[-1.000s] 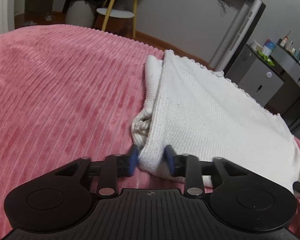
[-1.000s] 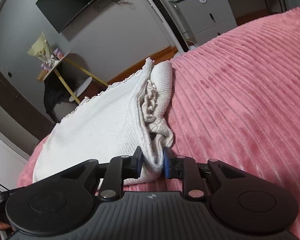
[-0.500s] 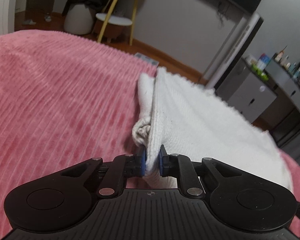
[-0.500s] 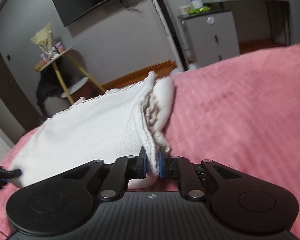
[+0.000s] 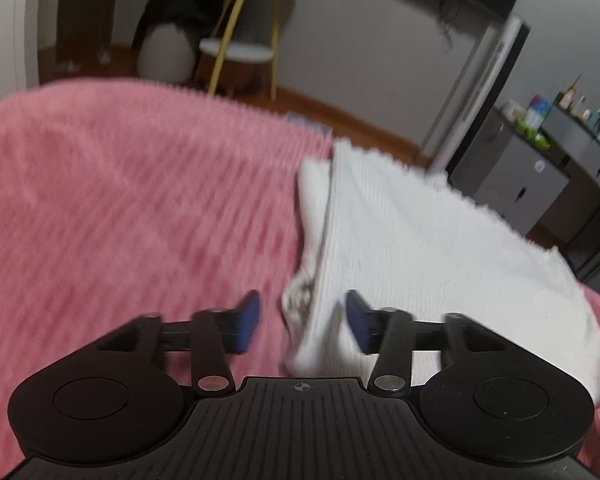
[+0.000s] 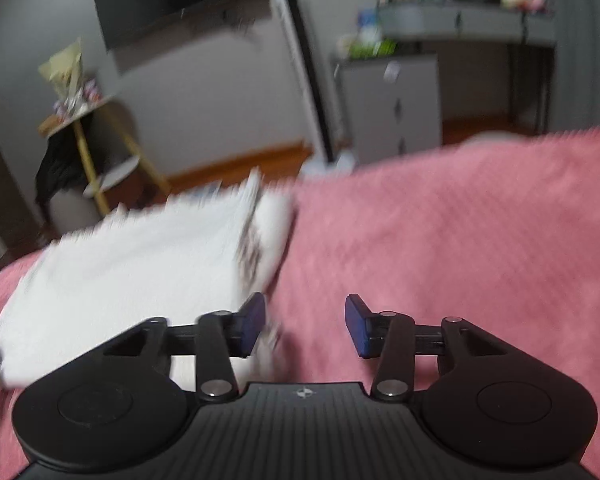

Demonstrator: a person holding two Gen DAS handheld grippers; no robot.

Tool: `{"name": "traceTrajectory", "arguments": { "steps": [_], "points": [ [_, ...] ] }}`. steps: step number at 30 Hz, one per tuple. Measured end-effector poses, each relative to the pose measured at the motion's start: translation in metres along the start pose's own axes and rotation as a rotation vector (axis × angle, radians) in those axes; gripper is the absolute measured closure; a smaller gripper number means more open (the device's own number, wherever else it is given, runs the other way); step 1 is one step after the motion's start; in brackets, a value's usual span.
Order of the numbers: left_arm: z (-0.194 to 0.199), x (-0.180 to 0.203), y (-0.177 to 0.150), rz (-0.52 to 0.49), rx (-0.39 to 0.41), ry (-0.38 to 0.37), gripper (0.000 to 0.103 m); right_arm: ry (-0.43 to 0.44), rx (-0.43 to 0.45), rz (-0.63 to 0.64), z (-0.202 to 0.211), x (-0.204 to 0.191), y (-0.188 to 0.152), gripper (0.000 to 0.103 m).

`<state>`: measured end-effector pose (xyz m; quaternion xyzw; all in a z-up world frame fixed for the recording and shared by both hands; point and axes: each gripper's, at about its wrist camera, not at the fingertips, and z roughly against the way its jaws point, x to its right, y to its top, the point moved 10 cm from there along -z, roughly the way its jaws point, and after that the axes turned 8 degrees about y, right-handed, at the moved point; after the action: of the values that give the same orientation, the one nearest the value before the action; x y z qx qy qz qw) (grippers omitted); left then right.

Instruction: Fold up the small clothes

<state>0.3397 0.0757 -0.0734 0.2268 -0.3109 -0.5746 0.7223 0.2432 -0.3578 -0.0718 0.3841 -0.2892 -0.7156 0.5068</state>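
Left hand-held gripper (image 5: 302, 322) opening; garment (image 5: 420, 248) lengthwise ahead.

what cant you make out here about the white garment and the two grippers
- Left wrist view: white garment blurred; the near corner between the opening left gripper hides behind its body.
- Right wrist view: garment's near edge lies behind the opening right gripper; motion blur smears its folded layers.
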Motion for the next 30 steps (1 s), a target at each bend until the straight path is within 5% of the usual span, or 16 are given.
{"name": "traceTrajectory", "arguments": {
  "steps": [4,12,14,16,17,18,21,30],
  "points": [
    [-0.013,0.006,0.008,0.026,-0.022,-0.044,0.026,0.062,0.043,0.085,-0.004,-0.036,0.018,0.072],
    [-0.06,0.025,-0.002,0.041,-0.151,-0.09,0.026,0.091,-0.044,0.21,-0.059,-0.07,-0.021,0.086],
    [-0.066,0.027,0.001,0.043,-0.153,-0.089,0.034,0.094,-0.025,0.215,-0.058,-0.068,-0.022,0.089],
    [-0.069,0.028,0.005,0.058,-0.159,-0.088,0.049,0.105,-0.004,0.189,-0.054,-0.065,-0.016,0.09],
    [-0.07,0.029,0.006,0.075,-0.166,-0.104,0.065,0.116,0.018,0.166,-0.05,-0.065,-0.012,0.09],
    [-0.069,0.03,0.008,0.099,-0.176,-0.112,0.068,0.127,0.042,0.155,-0.048,-0.065,-0.007,0.09],
    [-0.065,0.036,0.016,0.099,-0.165,-0.093,0.073,0.177,0.094,0.189,-0.04,-0.077,-0.005,0.09],
    [-0.024,0.089,0.043,-0.064,-0.068,-0.078,0.075,0.283,0.037,0.22,-0.044,-0.102,-0.022,0.089]
  ]
}}
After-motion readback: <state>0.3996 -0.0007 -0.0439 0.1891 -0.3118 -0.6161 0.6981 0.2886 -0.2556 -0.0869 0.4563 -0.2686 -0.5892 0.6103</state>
